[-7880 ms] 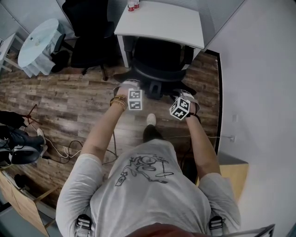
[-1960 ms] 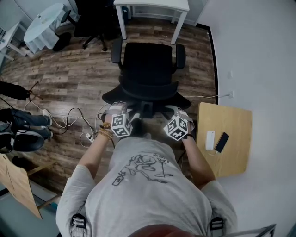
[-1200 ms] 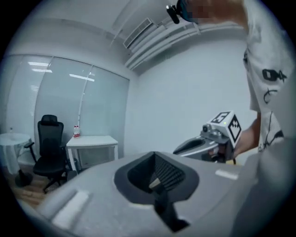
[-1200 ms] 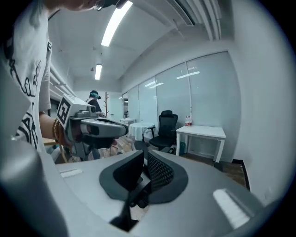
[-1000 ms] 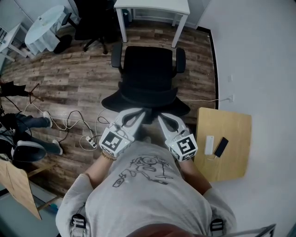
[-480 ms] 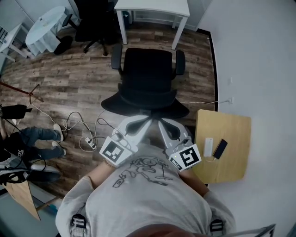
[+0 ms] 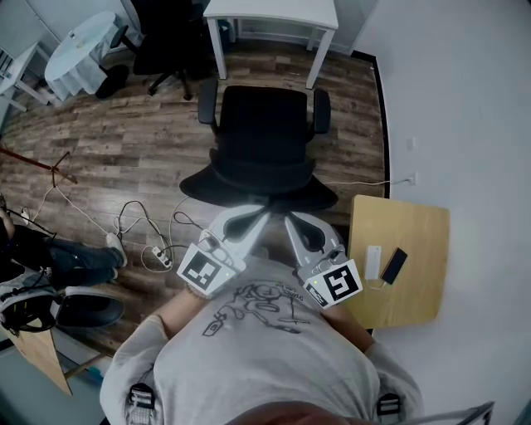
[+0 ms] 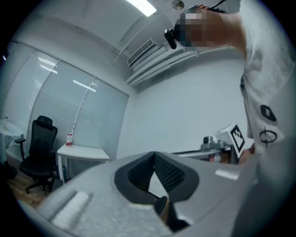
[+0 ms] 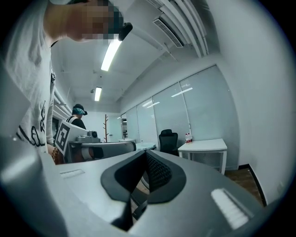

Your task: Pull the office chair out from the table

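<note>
The black office chair (image 7: 264,137) stands on the brown wood-plank floor (image 7: 124,158), clear of the white table's (image 7: 274,10) near edge, your left gripper (image 7: 259,213) and right gripper (image 7: 291,221) are both closed on nothing, and only the right gripper view shows the glass partition walls (image 9: 185,111).

The head view looks steeply down from above the person's shoulders onto the office chair (image 7: 265,133) and wooden floor (image 7: 124,158), with the left gripper (image 7: 259,213) and right gripper (image 7: 290,220) close beneath it. Each gripper view sits just behind its own jaws and faces level across the room. Both gripper views catch the white table (image 8: 83,152), which the head view shows at its top edge. Each also sees the other gripper's marker cube (image 8: 236,134).
</note>
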Available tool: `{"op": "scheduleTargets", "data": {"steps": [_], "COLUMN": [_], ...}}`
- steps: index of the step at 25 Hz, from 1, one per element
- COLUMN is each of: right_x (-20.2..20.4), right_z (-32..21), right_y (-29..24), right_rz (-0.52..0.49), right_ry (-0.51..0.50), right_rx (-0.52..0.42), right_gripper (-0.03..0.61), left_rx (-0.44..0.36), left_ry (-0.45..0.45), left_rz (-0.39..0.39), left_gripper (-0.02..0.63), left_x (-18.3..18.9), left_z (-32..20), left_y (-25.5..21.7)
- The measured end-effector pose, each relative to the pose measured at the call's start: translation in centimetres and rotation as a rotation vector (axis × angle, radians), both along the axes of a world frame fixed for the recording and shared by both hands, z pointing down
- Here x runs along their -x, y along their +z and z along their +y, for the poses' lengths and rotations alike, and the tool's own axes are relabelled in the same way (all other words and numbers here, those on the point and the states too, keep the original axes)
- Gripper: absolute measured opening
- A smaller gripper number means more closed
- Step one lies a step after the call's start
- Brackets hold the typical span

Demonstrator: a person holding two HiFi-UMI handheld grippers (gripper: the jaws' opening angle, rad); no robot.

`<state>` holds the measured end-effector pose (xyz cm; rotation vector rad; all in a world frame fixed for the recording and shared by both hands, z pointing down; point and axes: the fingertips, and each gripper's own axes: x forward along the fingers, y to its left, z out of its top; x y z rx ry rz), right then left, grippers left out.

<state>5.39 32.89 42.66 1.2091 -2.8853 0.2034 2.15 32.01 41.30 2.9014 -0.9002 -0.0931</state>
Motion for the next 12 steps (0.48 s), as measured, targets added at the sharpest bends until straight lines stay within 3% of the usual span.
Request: {"op": "scheduleTargets", "data": {"steps": [12], "right_x": [0.5], "right_z": [-0.2], "right_y": [-1.2], "right_rz": [-0.015], "right_ry": [-0.009], "right_rx": [-0.012], "right_gripper": [0.006], "left_rx": [-0.004], "left_ry": [-0.014], "left_rz": [-0.015], "left_gripper": [0.003], "left_x": [0.6], "left_z": [-0.2], "left_y": [-0.6]}}
